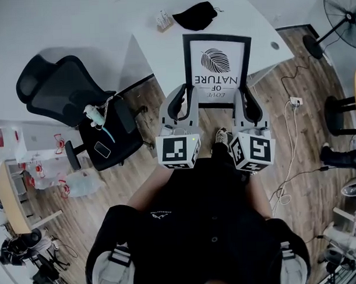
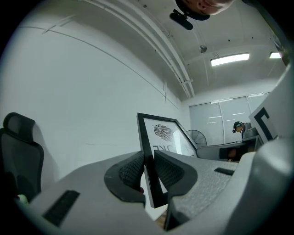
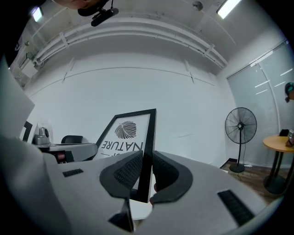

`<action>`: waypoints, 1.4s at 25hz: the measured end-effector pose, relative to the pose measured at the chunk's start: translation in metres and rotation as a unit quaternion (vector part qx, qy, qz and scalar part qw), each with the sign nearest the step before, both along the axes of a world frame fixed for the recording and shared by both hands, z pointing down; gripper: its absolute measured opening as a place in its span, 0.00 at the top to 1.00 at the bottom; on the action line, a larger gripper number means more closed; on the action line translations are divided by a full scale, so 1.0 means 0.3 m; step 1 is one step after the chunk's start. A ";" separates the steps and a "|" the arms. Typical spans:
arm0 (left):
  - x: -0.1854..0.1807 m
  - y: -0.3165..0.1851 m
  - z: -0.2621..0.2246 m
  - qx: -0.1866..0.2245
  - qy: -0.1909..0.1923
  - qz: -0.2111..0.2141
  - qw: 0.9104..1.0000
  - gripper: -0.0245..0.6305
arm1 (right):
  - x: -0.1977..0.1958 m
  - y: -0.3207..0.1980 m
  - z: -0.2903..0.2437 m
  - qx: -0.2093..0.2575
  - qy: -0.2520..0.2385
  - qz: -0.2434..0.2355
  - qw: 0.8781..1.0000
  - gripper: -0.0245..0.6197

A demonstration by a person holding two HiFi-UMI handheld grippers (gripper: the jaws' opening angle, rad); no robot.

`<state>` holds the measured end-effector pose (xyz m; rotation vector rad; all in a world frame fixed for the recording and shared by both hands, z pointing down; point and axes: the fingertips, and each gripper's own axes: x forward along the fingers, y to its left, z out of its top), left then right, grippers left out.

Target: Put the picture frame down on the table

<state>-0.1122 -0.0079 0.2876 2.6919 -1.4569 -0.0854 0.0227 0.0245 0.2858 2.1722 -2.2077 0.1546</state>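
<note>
Closest to the person, the left gripper (image 1: 179,103) and the right gripper (image 1: 249,104) each have a side rail of the picture frame (image 1: 217,67), down near its nearer corners. In the left gripper view the fingers (image 2: 126,172) are pinching the thin black edge, and it's the same on the right. So it's a two-point hold on narrow moulding with nothing supporting it underneath.

The frame is tipped, print side up towards the person, over the near part of the white bench (image 1: 157,52). Its nearer edge looks like it's out past the bench edge, above the wood floor (image 1: 127,187). I honestly can't tell if the far edge is touching the bench yet.

What worries me:
- **Slipping:** the rails are slim and smooth, so the frame could pivot or slide in the pinch if one side drops faster than the other.
- **Tipping off:** if they let go while that much hangs over, it probably tips off towards the floor. I'd push it further in first.
- **Catching:** further back there's a black cloth (image 1: 195,15) and a small white thing (image 1: 164,19), so sliding too deep could catch those.
</note>
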 end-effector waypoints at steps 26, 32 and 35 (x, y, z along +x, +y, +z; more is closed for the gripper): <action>0.500 -0.344 -0.028 0.000 -0.006 -0.124 0.992 0.85 | 0.513 -0.477 -0.021 -0.004 -0.003 -0.128 0.992 0.86; 0.527 -0.362 -0.014 -0.004 -0.012 -0.131 0.991 0.85 | 0.539 -0.493 0.001 -0.009 -0.009 -0.134 0.991 0.86; 0.522 -0.385 0.009 -0.009 -0.014 -0.131 0.991 0.85 | 0.534 -0.520 0.024 -0.016 -0.010 -0.135 0.991 0.86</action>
